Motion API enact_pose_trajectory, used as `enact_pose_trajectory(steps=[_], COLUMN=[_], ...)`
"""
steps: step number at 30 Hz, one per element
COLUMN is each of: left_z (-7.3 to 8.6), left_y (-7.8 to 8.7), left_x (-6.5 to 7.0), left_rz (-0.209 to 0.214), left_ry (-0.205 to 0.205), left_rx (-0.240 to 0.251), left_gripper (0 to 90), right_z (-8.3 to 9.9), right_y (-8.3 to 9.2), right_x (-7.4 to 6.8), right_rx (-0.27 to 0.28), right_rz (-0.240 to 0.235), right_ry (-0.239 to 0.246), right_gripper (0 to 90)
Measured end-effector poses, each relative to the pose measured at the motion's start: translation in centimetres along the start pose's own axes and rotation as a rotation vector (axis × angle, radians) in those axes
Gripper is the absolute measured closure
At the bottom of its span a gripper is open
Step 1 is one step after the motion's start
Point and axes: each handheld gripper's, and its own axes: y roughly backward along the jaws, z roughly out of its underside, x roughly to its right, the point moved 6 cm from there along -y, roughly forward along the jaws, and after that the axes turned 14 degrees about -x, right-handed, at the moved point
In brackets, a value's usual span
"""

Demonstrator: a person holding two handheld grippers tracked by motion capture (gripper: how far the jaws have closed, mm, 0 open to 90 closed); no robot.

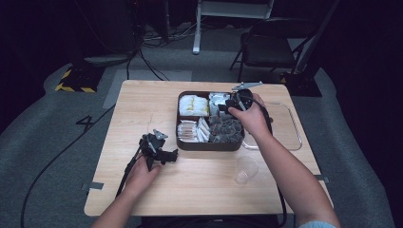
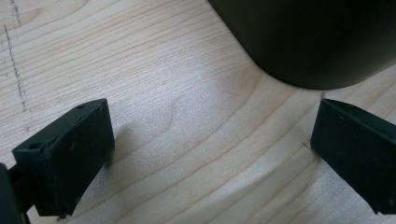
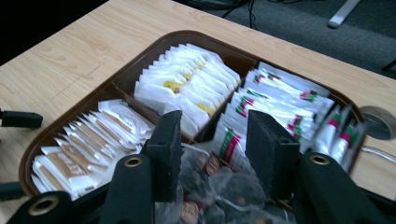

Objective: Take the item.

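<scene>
A brown divided tray (image 1: 183,142) (image 3: 70,112) sits mid-table and holds several kinds of packets: white-and-yellow ones (image 1: 193,105) (image 3: 187,84), tan-labelled ones (image 1: 187,130) (image 3: 88,140), red-and-green ones (image 3: 275,102) and dark clear-wrapped ones (image 1: 227,129) (image 3: 224,186). My right gripper (image 1: 224,108) (image 3: 214,135) hangs open just over the dark packets, jaws either side of them without closing. My left gripper (image 1: 172,154) (image 2: 210,140) rests open low on the bare wood beside the tray's near left corner (image 2: 317,42), with nothing between its jaws.
A clear plastic cup (image 1: 246,169) lies on the table in front of the tray. A clear lid (image 1: 287,128) lies to the tray's right. A round metal disc (image 3: 378,122) is set in the tabletop. A chair (image 1: 268,47) stands beyond the table.
</scene>
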Motion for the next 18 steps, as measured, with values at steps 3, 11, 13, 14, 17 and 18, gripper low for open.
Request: enact_pose_trajectory(steps=[3,11,13,14,17,18], left_z=[0.0,0.0,0.0,0.0,0.0,0.0], left_y=[0.0,0.0,0.0,0.0,0.0,0.0], left_x=[0.0,0.0,0.0,0.0,0.0,0.0], left_rz=[0.000,0.000,0.000,0.000,0.000,0.000], left_ry=[0.000,0.000,0.000,0.000,0.000,0.000], left_rx=[0.000,0.000,0.000,0.000,0.000,0.000], left_gripper=[0.0,0.0,0.0,0.0,0.0,0.0], right_z=[-0.8,-2.6,-2.9,-3.1,-3.4,-3.5], right_y=[-0.9,-3.5,-4.2,-4.6,-5.6,-6.0], right_x=[-0.5,-1.4,-1.5,-1.6,-1.8,-1.8], right_rx=[-0.003,-0.023,-0.033,-0.039,-0.048,-0.051], right_rz=[-0.013,-0.025,-0.018,-0.017,-0.021,-0.020], right_ry=[0.000,0.013,0.019,0.020,0.018,0.018], right_gripper=[56.3,56.8,57.3,57.7,58.3,58.5])
